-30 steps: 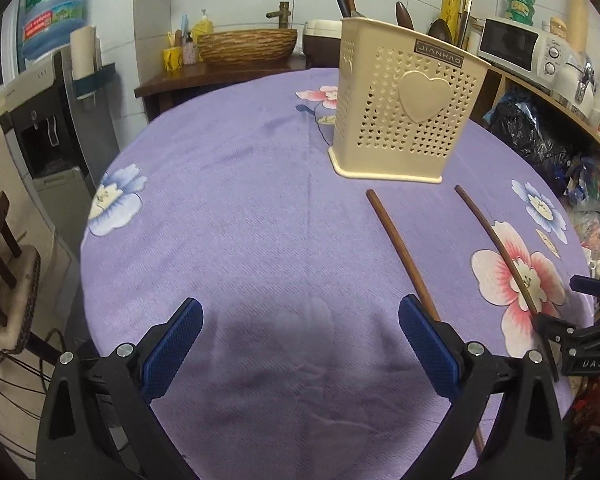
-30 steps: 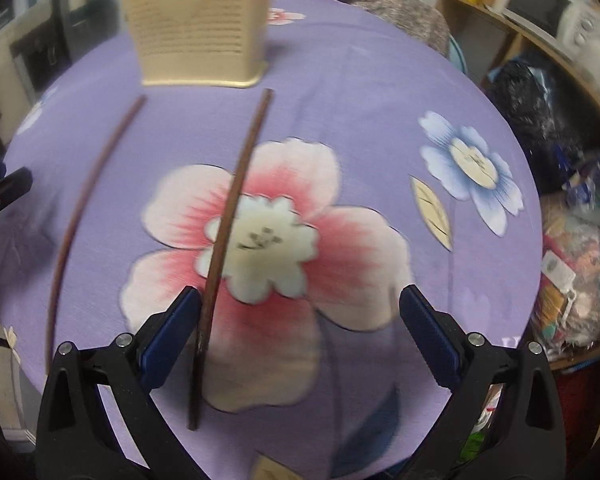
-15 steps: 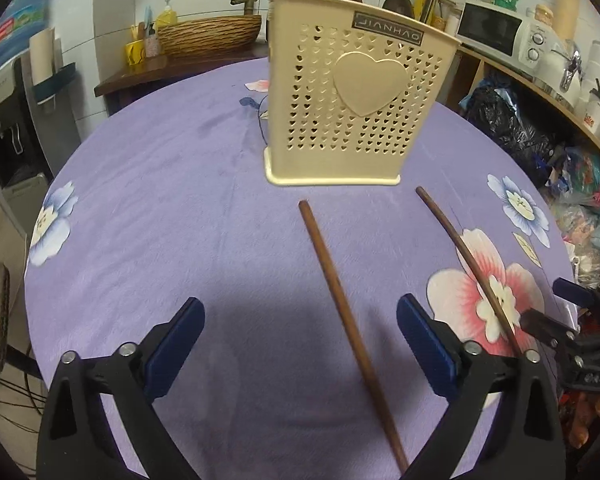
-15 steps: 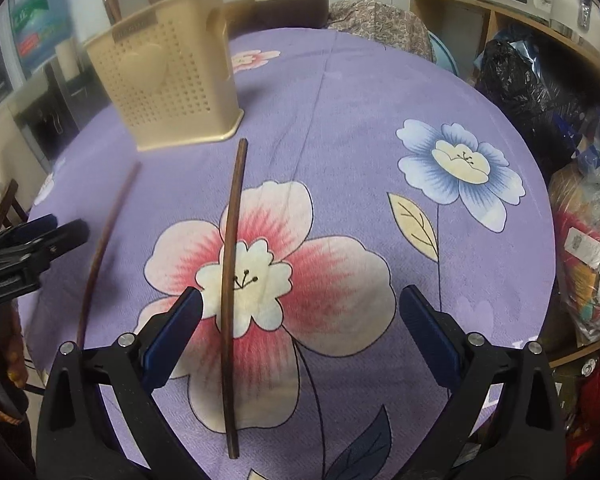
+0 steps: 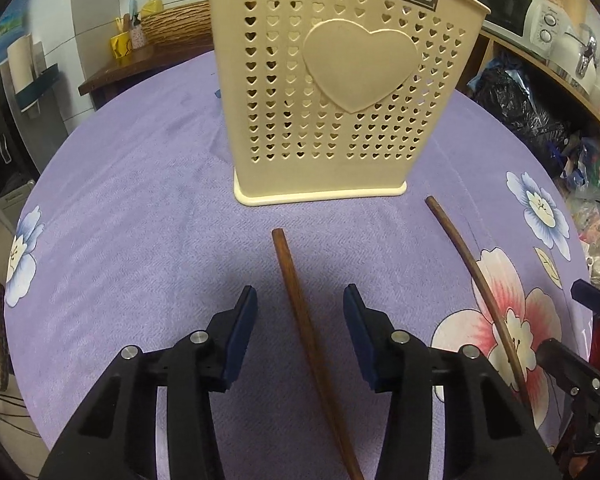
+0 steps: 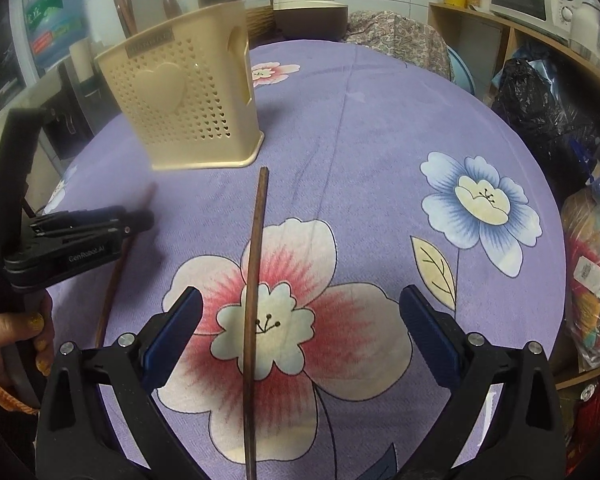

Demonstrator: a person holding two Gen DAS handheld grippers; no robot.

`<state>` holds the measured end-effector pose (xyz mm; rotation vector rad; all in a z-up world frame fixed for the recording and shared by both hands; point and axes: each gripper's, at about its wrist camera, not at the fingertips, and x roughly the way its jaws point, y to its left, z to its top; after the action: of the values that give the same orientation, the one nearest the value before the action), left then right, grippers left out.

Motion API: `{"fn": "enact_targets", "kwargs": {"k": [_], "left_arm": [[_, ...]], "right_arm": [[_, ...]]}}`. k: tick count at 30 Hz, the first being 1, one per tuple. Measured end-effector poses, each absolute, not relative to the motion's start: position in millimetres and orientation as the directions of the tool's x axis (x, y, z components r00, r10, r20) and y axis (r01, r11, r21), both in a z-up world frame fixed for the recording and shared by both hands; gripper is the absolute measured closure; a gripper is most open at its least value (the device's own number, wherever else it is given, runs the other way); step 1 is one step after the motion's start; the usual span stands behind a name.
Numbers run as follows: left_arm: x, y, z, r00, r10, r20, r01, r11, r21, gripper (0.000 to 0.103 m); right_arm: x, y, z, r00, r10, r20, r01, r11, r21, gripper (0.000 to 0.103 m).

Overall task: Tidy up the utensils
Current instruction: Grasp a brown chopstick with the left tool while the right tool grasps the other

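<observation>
Desk (image 5: 140, 208) under purple floral cloth. Cream perforated utensil holder (image 5: 332, 92) upright at centre. Two brown chopsticks flat in front of it. Left gripper (image 5: 300, 312) jaws just closing, straddling left chopstick (image 5: 300, 312), pads clear of it. Right gripper (image 6: 300, 320) jaws wide apart over right chopstick (image 6: 256, 276), not touching.

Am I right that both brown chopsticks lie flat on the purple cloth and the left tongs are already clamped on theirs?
Not quite. Both chopsticks do lie flat on the purple cloth, but the left tongs are not clamped yet. The left wrist view shows their jaws have been closing around the left chopstick, with a clear gap on each side. The other chopstick lies between the open right tongs.
</observation>
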<state>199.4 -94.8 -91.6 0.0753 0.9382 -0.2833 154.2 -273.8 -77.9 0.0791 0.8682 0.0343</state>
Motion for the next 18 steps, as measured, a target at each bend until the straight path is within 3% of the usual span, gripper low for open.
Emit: {"fn": "enact_targets", "kwargs": {"k": [9, 14, 18], "left_arm": [[203.4, -96.8, -91.0, 0.554, -0.202, -0.807, 0.316, 0.948, -0.021, 0.091], [198.2, -91.7, -91.6, 0.537, -0.242, -0.808, 0.336, 0.94, -0.058, 0.091], [197.5, -88.8, -91.6, 0.527, -0.261, -0.808, 0.331, 0.94, -0.088, 0.091]], "right_arm": [[174.2, -263.5, -77.7, 0.633, 0.101, -0.767, -0.05, 0.995, 0.09, 0.006], [198.6, -256.7, -78.4, 0.612, 0.107, -0.783, -0.076, 0.994, 0.076, 0.007], [215.8, -253.8, -84.7, 0.586, 0.118, -0.801, -0.092, 0.993, 0.078, 0.02]]}}
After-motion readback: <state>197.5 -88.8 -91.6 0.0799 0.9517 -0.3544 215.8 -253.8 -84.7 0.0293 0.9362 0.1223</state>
